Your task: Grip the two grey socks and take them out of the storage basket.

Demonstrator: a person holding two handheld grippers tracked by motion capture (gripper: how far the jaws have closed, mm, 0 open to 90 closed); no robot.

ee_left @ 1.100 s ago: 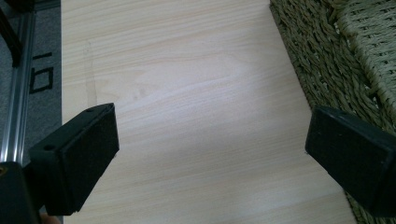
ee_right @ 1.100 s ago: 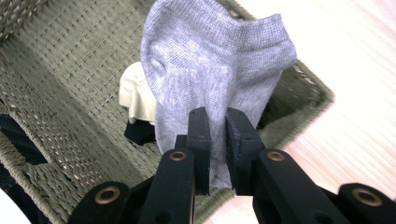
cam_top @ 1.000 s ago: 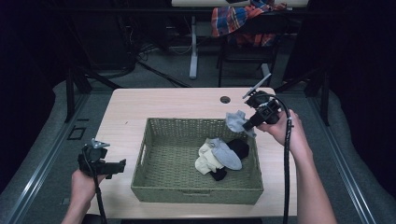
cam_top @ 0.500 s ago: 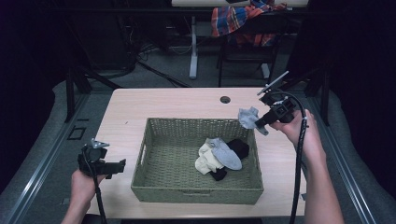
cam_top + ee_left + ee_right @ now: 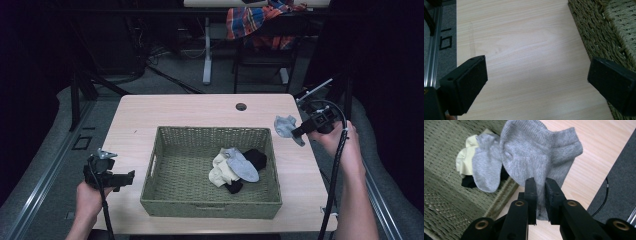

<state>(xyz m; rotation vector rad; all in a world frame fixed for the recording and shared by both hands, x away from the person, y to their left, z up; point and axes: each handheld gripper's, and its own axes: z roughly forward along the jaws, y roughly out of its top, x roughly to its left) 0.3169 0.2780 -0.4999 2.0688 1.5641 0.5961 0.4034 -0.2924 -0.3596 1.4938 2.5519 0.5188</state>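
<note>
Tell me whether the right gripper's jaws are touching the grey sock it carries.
Touching. The right gripper view shows the right gripper with both jaws pressed against the grey sock, cloth pinched between them.

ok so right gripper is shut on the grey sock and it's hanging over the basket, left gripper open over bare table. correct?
Not quite: the grey sock hangs over the table beside the basket's right rim, not over the basket, as the high view shows. The rest stands: the right gripper is shut on it, and the left gripper is open over bare table.
</note>
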